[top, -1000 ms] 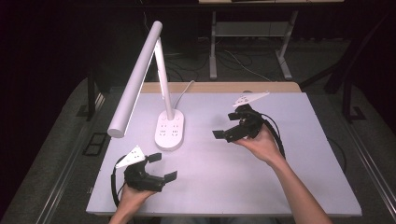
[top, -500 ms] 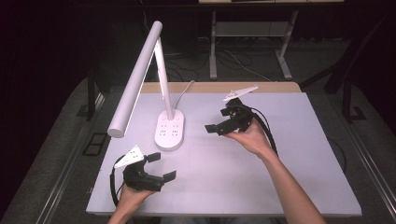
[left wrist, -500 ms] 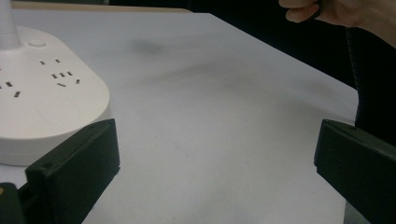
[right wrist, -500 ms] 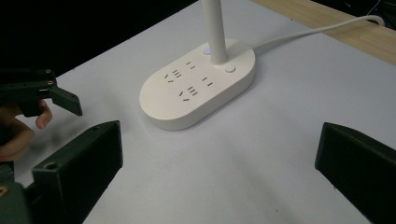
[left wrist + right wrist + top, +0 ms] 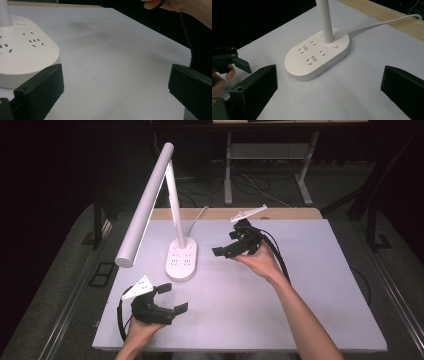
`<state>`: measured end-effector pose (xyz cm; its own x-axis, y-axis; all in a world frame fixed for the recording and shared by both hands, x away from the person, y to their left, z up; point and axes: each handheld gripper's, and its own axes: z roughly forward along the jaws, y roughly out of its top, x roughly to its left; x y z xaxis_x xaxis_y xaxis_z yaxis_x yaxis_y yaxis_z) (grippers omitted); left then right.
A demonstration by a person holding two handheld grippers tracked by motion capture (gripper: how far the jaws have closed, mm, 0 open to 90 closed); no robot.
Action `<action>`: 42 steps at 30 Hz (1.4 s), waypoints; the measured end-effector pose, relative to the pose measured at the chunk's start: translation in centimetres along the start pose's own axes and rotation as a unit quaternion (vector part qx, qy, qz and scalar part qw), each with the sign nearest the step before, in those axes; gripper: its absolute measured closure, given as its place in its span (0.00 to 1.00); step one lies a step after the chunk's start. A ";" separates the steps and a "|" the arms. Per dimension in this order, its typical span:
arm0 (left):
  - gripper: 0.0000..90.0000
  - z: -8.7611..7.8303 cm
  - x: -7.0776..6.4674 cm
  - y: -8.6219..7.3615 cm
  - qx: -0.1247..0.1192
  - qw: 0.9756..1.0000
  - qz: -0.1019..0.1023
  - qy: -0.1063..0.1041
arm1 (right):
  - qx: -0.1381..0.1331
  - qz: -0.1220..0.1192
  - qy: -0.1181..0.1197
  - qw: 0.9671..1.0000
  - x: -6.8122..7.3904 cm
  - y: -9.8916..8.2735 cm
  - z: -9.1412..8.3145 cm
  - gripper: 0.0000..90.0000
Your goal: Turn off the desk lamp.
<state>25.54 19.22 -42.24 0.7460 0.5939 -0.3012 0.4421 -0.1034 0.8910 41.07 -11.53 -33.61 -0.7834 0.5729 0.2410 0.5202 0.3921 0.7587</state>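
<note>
A white desk lamp stands on the white table (image 5: 300,285). Its oval base (image 5: 181,262) carries power sockets, and its long tube head (image 5: 145,205) leans out to the left. My right gripper (image 5: 227,243) hovers just right of the base, open and empty. In the right gripper view its jaws (image 5: 329,87) frame the base (image 5: 317,56) and the upright post (image 5: 325,20). My left gripper (image 5: 174,298) is held near the front left edge, open with nothing in it. Its own view (image 5: 116,87) has the base (image 5: 22,52) at the left.
The lamp's white cable (image 5: 382,22) runs off the back over the wooden edge (image 5: 280,213). Two small buttons (image 5: 334,46) sit beside the post. Dark floor and a table frame (image 5: 270,155) lie behind. The left gripper (image 5: 227,61) shows beyond the base.
My right gripper has moved left and toward the back, closer to the lamp base. The left gripper has stayed where it was.
</note>
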 end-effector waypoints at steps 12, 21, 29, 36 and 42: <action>0.00 0.0 0.0 0.0 -0.004 1.000 -0.001 -0.001 | 0.012 -0.010 0.005 1.000 -0.3 1.5 2.4 0.01; 0.00 -0.2 0.2 0.0 -0.007 1.000 -0.005 -0.005 | 0.017 -0.011 0.015 1.000 -0.7 2.5 4.7 0.01; 0.00 -0.3 0.3 0.0 -0.010 1.000 -0.006 -0.006 | 0.027 -0.011 0.023 0.999 -1.1 3.0 7.3 0.07; 0.00 -0.3 0.3 0.0 -0.011 1.000 -0.010 -0.007 | 0.022 -0.010 0.033 0.999 -1.6 3.2 8.3 0.18; 0.00 -0.4 0.4 0.0 -0.011 1.000 -0.009 -0.007 | 0.022 -0.003 0.034 0.999 -1.9 3.5 9.2 0.32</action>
<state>25.64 19.71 -42.21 0.7450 0.5839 -0.3226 0.4446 -0.0739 0.8927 47.49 -4.58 -36.94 -0.8075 0.5205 0.2774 0.5279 0.4280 0.7336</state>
